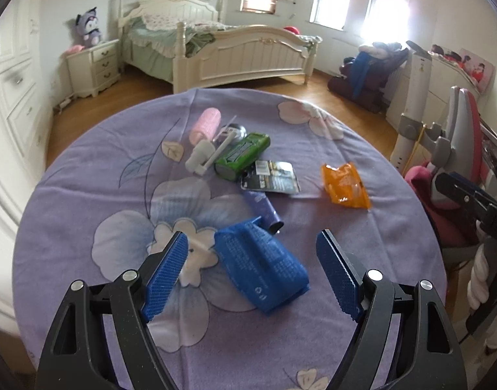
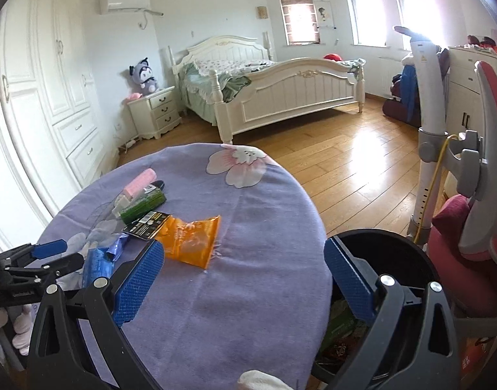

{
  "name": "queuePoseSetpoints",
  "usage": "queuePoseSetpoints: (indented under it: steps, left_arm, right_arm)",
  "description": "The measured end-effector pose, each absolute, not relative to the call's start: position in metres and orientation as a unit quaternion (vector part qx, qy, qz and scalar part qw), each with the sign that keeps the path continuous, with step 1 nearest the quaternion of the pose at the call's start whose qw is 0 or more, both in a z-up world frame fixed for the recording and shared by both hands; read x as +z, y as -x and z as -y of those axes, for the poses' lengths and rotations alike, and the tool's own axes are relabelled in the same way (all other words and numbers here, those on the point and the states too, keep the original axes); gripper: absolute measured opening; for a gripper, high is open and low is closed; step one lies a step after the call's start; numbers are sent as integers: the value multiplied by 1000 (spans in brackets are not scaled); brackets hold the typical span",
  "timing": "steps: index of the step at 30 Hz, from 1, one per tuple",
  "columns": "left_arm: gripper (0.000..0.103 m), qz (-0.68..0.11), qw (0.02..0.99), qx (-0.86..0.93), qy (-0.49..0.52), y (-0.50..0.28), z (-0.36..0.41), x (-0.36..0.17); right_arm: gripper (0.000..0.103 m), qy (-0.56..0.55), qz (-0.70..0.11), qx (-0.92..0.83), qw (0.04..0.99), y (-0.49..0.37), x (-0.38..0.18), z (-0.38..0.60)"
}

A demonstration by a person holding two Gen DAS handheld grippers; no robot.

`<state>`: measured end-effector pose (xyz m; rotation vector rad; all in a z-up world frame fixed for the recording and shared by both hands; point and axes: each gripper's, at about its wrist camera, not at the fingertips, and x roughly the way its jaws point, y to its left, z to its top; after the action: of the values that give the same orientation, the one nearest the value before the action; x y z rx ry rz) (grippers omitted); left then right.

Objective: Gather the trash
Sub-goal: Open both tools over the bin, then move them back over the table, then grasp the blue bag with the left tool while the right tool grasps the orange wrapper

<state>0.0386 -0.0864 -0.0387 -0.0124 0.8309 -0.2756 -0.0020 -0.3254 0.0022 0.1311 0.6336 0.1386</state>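
Crumpled blue plastic wrapper point(image 1: 261, 265) on the purple flowered tablecloth point(image 1: 69, 214), lying between and just ahead of the left gripper point(image 1: 253, 268), jaws spread wide, nothing clamped. Long axis slanted from upper left to lower right across the gap. Right gripper point(image 2: 245, 279) also spread and empty, farther off, nearer the flat orange foil packet point(image 2: 191, 240) and black round bin point(image 2: 407, 260).

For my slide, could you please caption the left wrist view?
Open left gripper poised over a blue wrapper on the purple-clothed table.
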Motion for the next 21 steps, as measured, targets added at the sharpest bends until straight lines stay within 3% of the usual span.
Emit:
queuePoseSetpoints:
  steps: [7, 8, 9, 11, 18, 20, 21]
  left_arm:
    - [80, -422, 895, -141, -17, -47, 96, -52]
    - [77, -424, 895, -137, -19, -49, 96, -54]
    - [65, -427, 894, -135, -18, -51, 95, -56]
    - [51, -442, 887, -137, -8, -55, 90, -63]
    - [37, -437, 889, -133, 36, -58, 66, -64]
    - [35, -430, 892, -132, 38, -56, 61, -62]
    - [34, -426, 894, -130, 36, -56, 59, -61]
  right_arm:
    - [98, -52, -360, 92, 927, -24, -3, 295]
    - [98, -50, -367, 95, 924, -29, -4, 292]
    - [98, -46, -373, 98, 922, -33, -5, 288]
    - [98, -38, -381, 103, 918, -41, -6, 282]
    - [97, 0, -427, 100, 899, -80, -20, 258]
    - [94, 8, -442, 92, 892, -90, -28, 253]
    - [87, 15, -450, 87, 888, -95, -33, 250]
